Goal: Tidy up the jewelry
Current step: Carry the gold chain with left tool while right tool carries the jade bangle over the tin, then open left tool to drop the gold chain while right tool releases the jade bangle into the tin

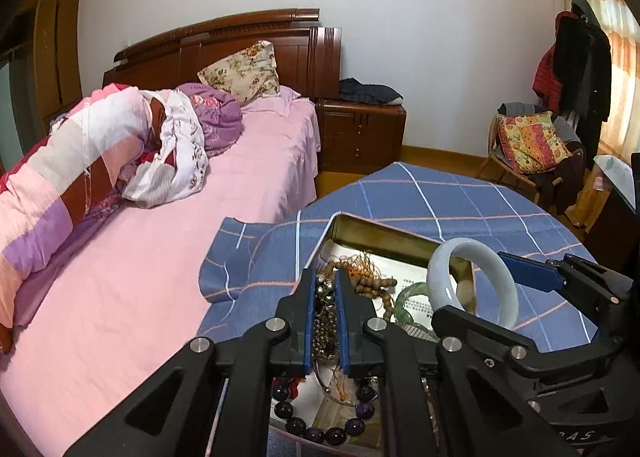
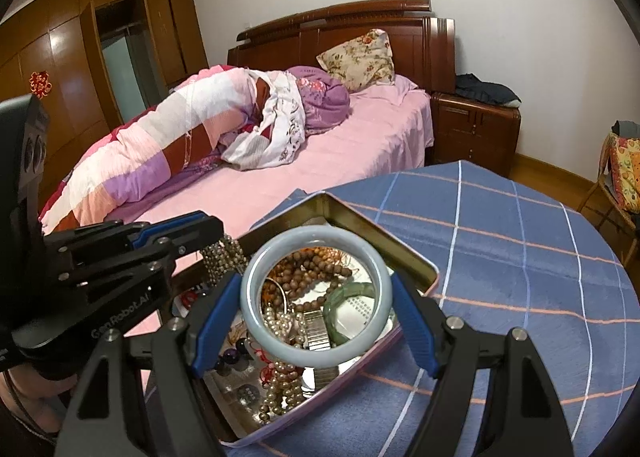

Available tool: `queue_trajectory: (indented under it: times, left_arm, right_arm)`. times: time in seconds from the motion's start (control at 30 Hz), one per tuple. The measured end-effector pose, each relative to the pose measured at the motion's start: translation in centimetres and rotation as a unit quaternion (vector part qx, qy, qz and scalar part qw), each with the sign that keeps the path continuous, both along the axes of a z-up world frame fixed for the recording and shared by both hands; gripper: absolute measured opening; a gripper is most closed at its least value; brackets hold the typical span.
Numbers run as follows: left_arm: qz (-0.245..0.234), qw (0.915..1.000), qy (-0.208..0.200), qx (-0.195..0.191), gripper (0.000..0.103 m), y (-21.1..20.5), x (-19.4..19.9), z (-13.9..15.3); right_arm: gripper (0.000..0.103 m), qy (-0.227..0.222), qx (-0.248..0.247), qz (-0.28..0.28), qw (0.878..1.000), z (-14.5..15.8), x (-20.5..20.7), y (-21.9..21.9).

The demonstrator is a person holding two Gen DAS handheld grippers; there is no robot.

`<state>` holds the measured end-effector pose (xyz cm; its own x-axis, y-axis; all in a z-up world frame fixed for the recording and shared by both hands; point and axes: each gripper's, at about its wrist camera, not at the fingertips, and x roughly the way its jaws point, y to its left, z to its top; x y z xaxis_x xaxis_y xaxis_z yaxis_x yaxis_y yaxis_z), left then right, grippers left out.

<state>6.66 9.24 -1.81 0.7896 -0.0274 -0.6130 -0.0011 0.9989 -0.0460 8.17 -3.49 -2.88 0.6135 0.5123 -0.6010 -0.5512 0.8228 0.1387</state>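
A metal tin [image 2: 384, 241] full of jewelry sits on the blue checked tablecloth [image 2: 520, 257]; it also shows in the left wrist view [image 1: 384, 241]. My left gripper [image 1: 325, 289] is shut on a metallic bead strand [image 1: 326, 313], held above the tin; the strand hangs from it in the right wrist view [image 2: 224, 257]. My right gripper [image 2: 316, 293] is shut on a pale jade bangle [image 2: 280, 349], held over the tin; the bangle also shows in the left wrist view [image 1: 504, 281]. In the tin lie brown wooden beads [image 2: 316, 261], a green bangle [image 2: 340, 297], pearls [image 2: 280, 389] and purple beads [image 1: 320, 433].
A bed with a pink sheet [image 1: 160, 277] and rolled quilts [image 1: 80, 177] lies to the left of the table. A wooden nightstand [image 1: 360, 133] stands behind. A chair with a cushion [image 1: 532, 141] and hanging coats [image 1: 580, 65] are at the right.
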Motion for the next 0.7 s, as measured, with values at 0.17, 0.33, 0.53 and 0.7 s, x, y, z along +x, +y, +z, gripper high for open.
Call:
queue_trajectory:
  times: [0.17,0.33,0.53,0.7]
  left_arm:
    - [0.0,0.9999,0.012,-0.004,0.009,0.1,0.2,-0.9]
    - [-0.001,0.9996,0.026,-0.007,0.009,0.2,0.5,-1.8]
    - [-0.002,0.999,0.043,-0.013,0.009,0.3,0.8,-3.0]
    - [0.003,0.9987,0.048,-0.017,0.009,0.4,0.7,-3.6]
  right_arm:
    - [0.078,0.009,-0.006,0.004,1.0,-0.7,0.3,0.4]
    - [0.078,0.019,-0.009,0.006,1.0,-1.5,0.7,0.6]
    - [0.078,0.034,-0.013,0.011,0.999,-2.5,0.9,0.7]
    - [0.078,0.044,-0.018,0.018,0.999,-3.2,1.0,1.0]
